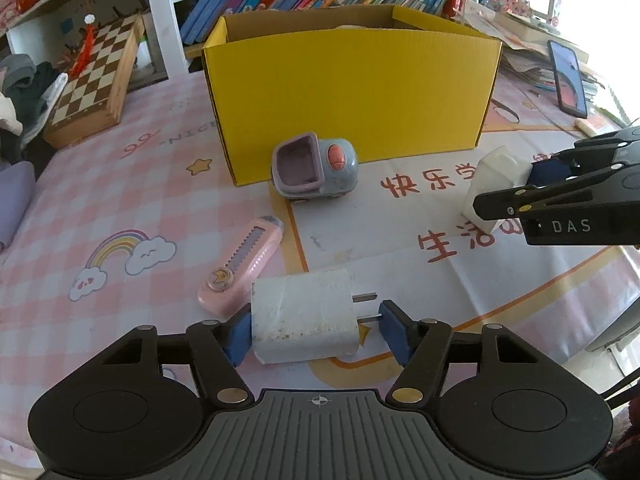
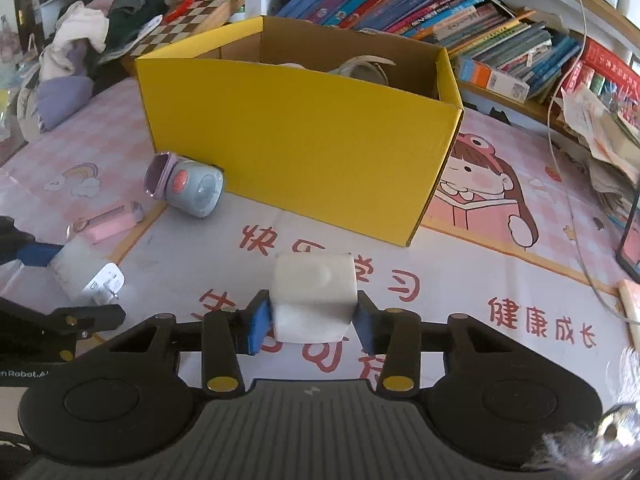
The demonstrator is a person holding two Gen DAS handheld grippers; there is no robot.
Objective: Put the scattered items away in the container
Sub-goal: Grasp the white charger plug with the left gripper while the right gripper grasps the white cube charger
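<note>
1. "DAS" is printed in white on the black body of the right gripper.
2. "NICE" is seen on the pink checked table mat.
3. Red characters "快乐学习" and "健康成长" are printed on the mat's white panel.
4. "Robot.A" is partly read on the left gripper.

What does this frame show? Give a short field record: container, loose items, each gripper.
container: yellow box, open top, something already inside
left gripper: open around white charger, left pad touching, right pad by the prongs
right gripper: shut on white block
loose on mat: toy car against the box front; pink cutter beside the charger
surface: printed mat
</note>
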